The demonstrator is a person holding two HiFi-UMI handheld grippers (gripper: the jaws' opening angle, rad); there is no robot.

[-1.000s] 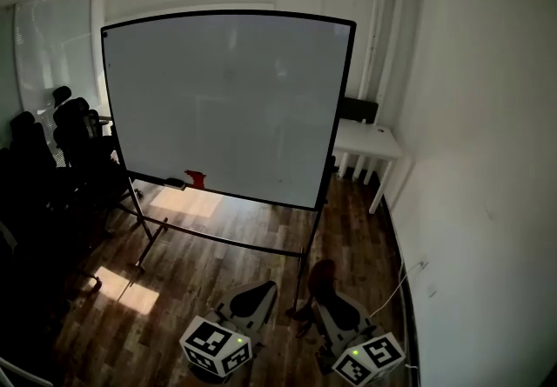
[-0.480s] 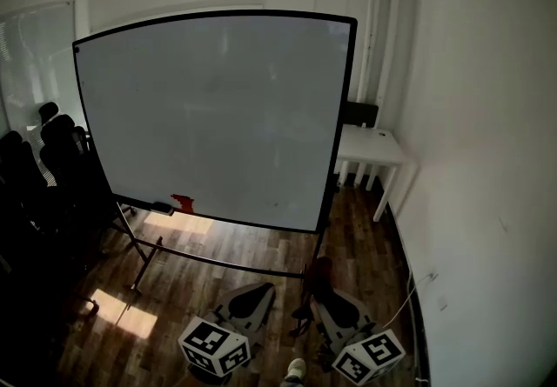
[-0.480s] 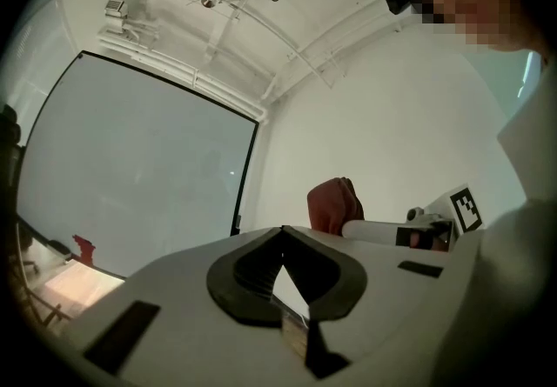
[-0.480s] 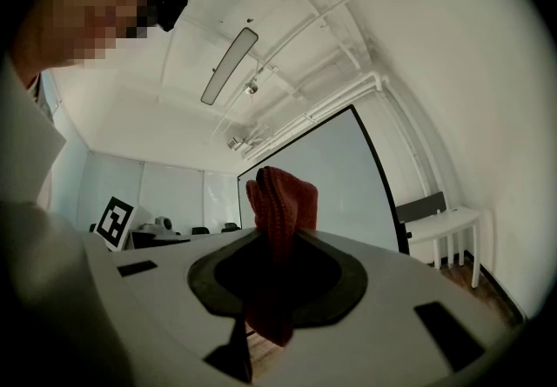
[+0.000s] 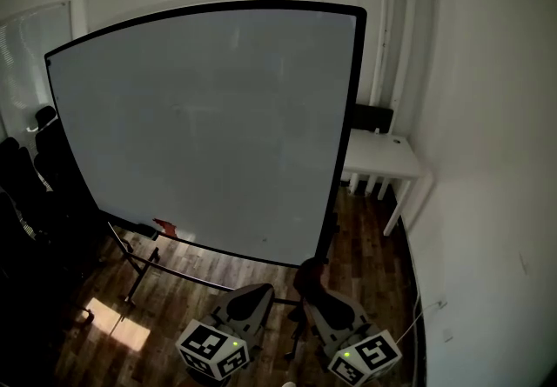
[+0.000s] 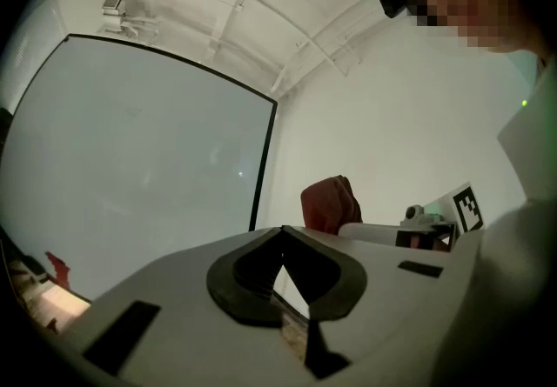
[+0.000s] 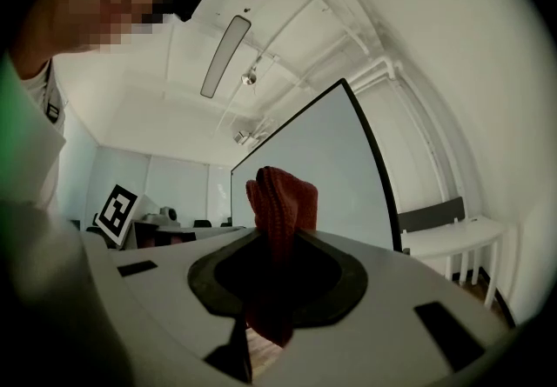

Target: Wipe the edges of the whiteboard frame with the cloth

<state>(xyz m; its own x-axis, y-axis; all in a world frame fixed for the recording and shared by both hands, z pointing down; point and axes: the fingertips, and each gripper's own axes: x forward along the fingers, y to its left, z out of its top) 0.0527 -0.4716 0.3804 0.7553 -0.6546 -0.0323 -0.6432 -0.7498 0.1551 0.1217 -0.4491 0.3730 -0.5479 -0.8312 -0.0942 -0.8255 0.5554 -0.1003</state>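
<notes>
The whiteboard (image 5: 209, 124) stands upright in front of me, its black frame (image 5: 346, 133) running round it. Its right edge also shows in the left gripper view, frame (image 6: 263, 163), and in the right gripper view, frame (image 7: 374, 172). My right gripper (image 5: 306, 285) is low in the head view, shut on a dark red cloth (image 7: 283, 198) that sticks up past the jaws. The cloth (image 5: 309, 275) sits below the board's lower right corner, apart from it. My left gripper (image 5: 264, 291) is beside it, jaws shut with nothing between them (image 6: 280, 229). The cloth (image 6: 331, 203) shows to its right.
A white table (image 5: 383, 155) stands behind the board at the right, against the wall. Black chairs (image 5: 35, 194) crowd the left. A small red item (image 5: 165, 227) lies on the board's tray. The board's stand legs (image 5: 139, 268) reach out over the wooden floor.
The whiteboard has grown larger in the head view and its left edge has slid left: I have come closer. Both grippers stay low, jaws unchanged.
</notes>
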